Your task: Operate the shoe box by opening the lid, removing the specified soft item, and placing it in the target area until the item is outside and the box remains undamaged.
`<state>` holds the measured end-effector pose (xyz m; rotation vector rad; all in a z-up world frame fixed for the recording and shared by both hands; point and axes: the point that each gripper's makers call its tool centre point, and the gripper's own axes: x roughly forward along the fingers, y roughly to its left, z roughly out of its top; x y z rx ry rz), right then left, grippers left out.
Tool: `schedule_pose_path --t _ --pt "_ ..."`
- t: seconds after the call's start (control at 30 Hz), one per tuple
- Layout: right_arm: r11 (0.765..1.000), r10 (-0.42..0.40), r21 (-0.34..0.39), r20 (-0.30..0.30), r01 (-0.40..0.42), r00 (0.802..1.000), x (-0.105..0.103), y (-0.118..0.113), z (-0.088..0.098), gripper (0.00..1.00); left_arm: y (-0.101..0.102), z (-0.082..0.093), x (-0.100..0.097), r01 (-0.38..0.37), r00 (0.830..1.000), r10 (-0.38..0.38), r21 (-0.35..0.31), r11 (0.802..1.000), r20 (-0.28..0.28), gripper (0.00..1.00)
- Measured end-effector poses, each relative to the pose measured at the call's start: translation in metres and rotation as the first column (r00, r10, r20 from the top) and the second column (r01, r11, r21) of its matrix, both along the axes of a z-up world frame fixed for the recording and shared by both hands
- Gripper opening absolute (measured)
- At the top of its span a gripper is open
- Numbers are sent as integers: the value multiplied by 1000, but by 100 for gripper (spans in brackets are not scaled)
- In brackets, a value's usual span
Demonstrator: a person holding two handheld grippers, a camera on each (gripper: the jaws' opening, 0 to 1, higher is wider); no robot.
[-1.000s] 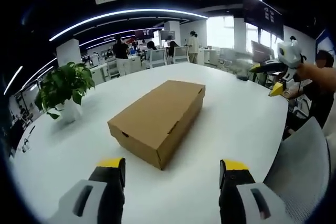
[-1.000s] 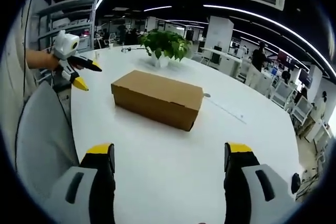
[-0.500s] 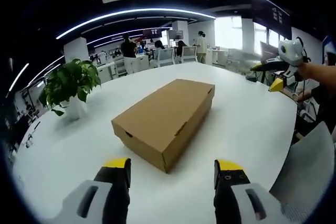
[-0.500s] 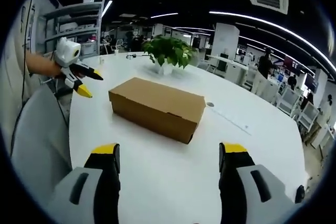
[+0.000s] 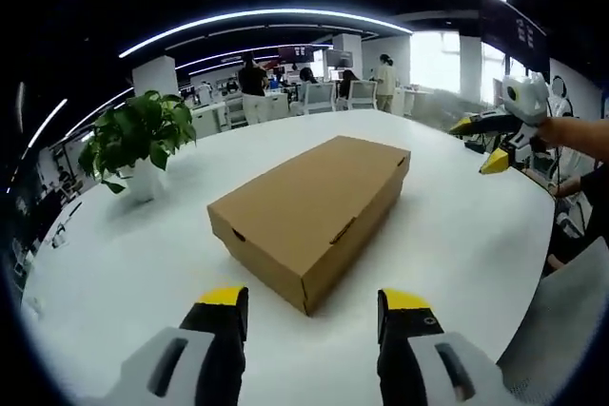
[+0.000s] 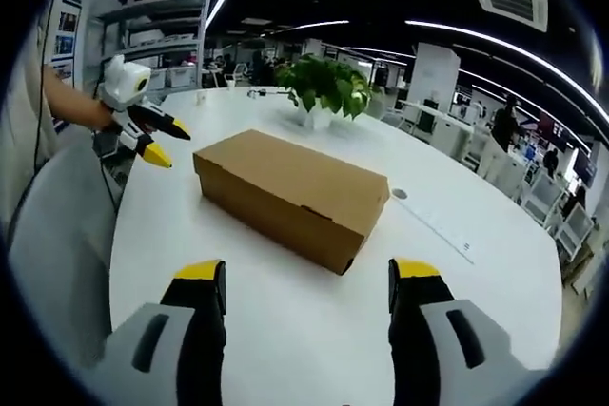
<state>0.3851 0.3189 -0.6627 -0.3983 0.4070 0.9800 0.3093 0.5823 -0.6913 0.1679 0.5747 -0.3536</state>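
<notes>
White surface is carrying everything; the closed cardboard shoe box is sitting mid-surface w/ lid still on, a potted plant standing well apart behind it. A grey chair is tucked at the surface edge. Left gripper is hanging near a box corner, jaws parted wide, holding nothing; right gripper is facing the box's other side, jaws likewise wide apart & empty. Soft item is presumably inside, unseen. Judging the step: approaching to open the lid. Best done by bracing the base w/ one gripper, the other catching the lid lip & lifting gently, avoiding crushing the cardboard.
</notes>
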Motion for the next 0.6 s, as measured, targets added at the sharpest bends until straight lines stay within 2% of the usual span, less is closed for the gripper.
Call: schedule_pose_path --t 0.13,0.37,0.6 --pt "999 40 -28 -13 -41 999 7 2 -9 64 -3 -3 4 -10 1000 10 9 1000 -1 54" --pt "999 38 13 -66 -37 997 31 6 -22 60 -6 -5 15 -66 998 66 -3 998 -1 53" --pt "999 52 4 -91 -52 994 47 13 -34 57 -8 -7 24 -101 995 101 -10 995 -4 52"
